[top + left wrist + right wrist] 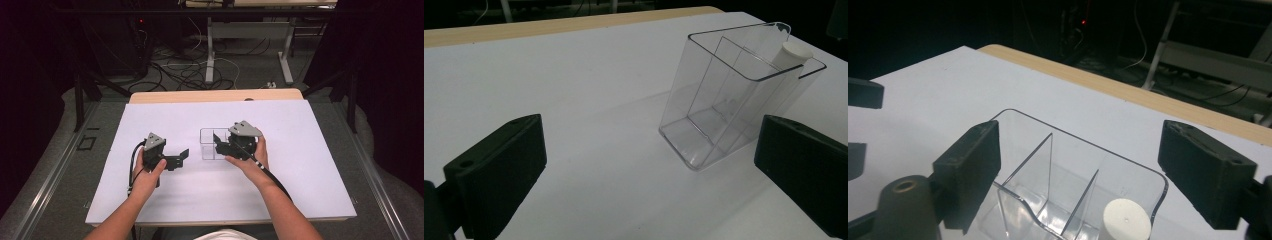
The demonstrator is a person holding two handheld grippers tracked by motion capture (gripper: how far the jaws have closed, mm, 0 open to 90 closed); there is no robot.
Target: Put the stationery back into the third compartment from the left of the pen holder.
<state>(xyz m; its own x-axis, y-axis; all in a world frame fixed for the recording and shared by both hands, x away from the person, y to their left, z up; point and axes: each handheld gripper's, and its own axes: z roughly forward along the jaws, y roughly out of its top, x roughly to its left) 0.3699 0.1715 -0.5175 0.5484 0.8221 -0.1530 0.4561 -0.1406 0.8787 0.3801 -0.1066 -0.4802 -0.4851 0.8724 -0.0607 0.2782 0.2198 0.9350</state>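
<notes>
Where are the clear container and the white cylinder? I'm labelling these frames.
clear container [704, 135]: left gripper view, on its near front wall.
white cylinder [1126, 220]: right gripper view, on its flat round top, in the container's end compartment.

High view looks down; both gripper views closely share the clear container [729, 95].

Bare white table [165, 195] lies all round; only the clear divided box [209, 145] stands mid-table as an obstacle.
</notes>
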